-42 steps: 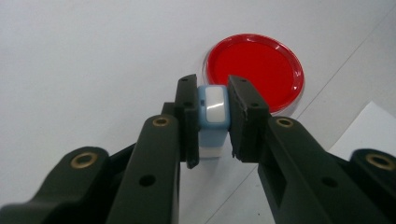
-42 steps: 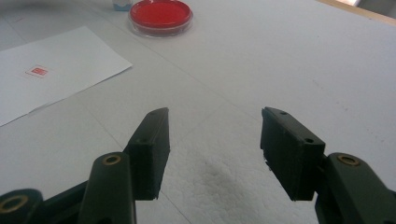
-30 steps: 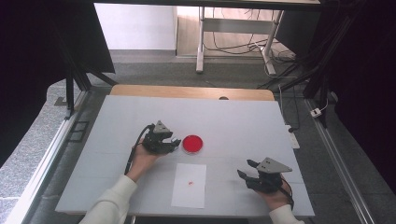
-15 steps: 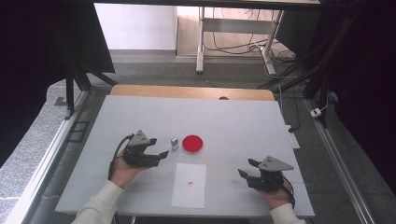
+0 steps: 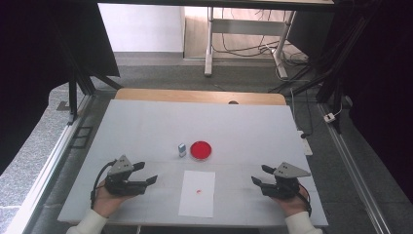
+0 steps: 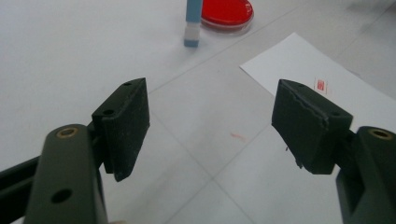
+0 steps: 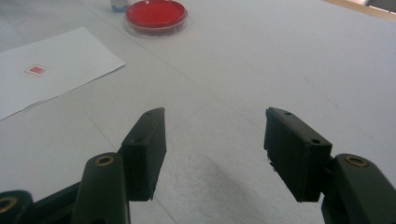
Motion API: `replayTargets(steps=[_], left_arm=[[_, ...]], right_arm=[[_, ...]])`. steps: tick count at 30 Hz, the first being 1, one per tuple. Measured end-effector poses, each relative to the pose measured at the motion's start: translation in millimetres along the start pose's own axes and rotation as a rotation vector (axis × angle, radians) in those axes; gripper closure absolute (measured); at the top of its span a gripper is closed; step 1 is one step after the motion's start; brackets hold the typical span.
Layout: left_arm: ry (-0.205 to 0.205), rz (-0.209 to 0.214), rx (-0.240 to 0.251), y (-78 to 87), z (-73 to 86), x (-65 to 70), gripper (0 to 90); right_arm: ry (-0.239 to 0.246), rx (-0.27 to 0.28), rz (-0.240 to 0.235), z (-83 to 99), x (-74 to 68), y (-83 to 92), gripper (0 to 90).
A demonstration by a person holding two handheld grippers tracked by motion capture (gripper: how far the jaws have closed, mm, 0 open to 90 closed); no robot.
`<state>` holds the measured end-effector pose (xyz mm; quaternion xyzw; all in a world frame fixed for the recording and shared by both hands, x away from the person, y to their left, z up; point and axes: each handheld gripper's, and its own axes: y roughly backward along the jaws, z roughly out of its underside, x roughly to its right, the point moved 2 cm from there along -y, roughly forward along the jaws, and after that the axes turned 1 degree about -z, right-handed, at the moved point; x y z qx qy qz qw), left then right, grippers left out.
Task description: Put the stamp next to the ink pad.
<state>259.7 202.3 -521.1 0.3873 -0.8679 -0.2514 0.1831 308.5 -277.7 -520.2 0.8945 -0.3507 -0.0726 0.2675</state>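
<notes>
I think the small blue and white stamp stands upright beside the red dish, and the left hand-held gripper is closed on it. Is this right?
Not quite. The stamp does stand upright beside the red dish, but the left hand-held gripper is not closed on it: the left gripper view shows the jaws open with nothing between them, the stamp standing well beyond.

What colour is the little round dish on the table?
Red; the round shallow dish shows best in the right gripper view.

Lab test bench: white table (image 5: 146, 122), black curtains (image 5: 44, 58), cabling (image 5: 243, 46)
</notes>
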Motion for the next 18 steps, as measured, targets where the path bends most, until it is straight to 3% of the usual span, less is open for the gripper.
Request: replayTargets(steps=[18], left_arm=[[-0.007, -0.003, -0.011, 2.5, 5.3, -0.6, 27.9]], right_arm=[[0.013, 0.008, 0.011, 0.4, 1.9, 2.6, 38.3]])
